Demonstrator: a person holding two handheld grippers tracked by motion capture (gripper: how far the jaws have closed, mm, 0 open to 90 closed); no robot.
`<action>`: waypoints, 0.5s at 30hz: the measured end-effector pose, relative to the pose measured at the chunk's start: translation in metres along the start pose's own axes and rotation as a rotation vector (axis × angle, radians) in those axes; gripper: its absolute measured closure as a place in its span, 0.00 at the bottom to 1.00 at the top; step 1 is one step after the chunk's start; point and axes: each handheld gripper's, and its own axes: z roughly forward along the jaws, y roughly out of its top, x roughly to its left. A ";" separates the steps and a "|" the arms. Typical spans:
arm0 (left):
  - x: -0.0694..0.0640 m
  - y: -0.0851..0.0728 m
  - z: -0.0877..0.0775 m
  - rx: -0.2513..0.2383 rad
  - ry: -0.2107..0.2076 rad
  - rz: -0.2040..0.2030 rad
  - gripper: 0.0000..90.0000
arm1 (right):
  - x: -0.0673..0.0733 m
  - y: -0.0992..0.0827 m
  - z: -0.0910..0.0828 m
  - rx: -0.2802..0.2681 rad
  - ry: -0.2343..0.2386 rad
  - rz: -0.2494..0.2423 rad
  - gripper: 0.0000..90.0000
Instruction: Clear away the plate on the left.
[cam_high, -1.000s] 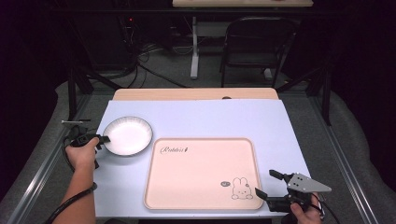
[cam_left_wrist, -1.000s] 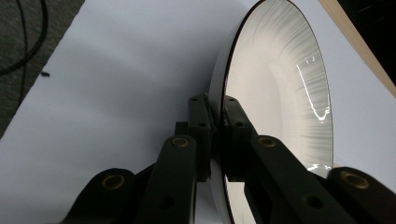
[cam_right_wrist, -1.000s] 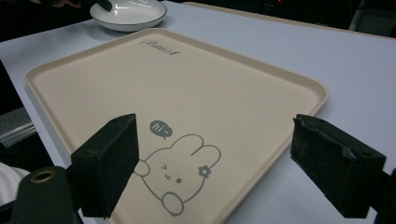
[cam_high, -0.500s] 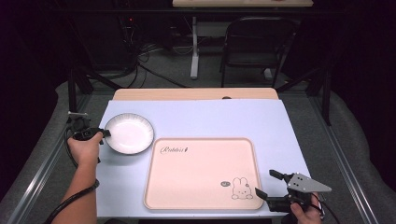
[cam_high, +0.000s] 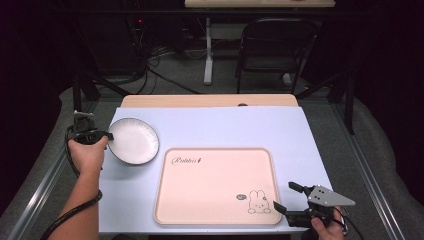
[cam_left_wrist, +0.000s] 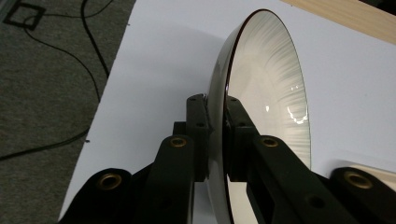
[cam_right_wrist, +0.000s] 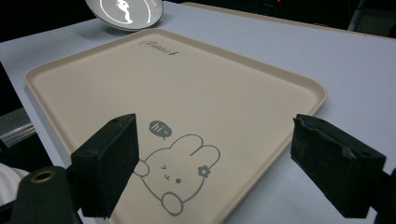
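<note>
A white plate (cam_high: 133, 141) with a dark rim hangs above the left part of the table, and my left gripper (cam_high: 106, 135) is shut on its left edge. In the left gripper view the plate (cam_left_wrist: 273, 93) stands on edge, its rim pinched between the two black pads (cam_left_wrist: 198, 121). A beige tray (cam_high: 215, 185) with a rabbit drawing lies flat at the middle front of the table. My right gripper (cam_high: 285, 197) stands open at the front right, just off the tray's right front corner. In the right gripper view the tray (cam_right_wrist: 187, 88) shows between that gripper's spread jaws, and the plate (cam_right_wrist: 125, 10) is at the top.
A pale blue sheet (cam_high: 240, 127) covers the table, with a wooden strip (cam_high: 207, 101) along its far edge. A black chair (cam_high: 275, 47) and a table leg (cam_high: 207, 52) stand beyond it. Cables (cam_high: 150, 60) run over the grey floor.
My left hand has lifted the plate off the table and carried it slightly toward the far side. The right gripper has stayed where it was.
</note>
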 end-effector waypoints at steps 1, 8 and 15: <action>-0.001 0.001 -0.002 -0.005 0.001 0.002 0.92 | 0.000 0.000 0.000 0.000 0.000 0.000 0.17; -0.007 0.004 -0.014 -0.024 -0.010 0.035 0.92 | 0.000 0.000 0.000 0.005 0.001 0.002 0.17; -0.022 0.008 -0.024 -0.037 -0.038 0.080 0.92 | 0.000 0.000 0.000 0.004 0.001 0.003 0.17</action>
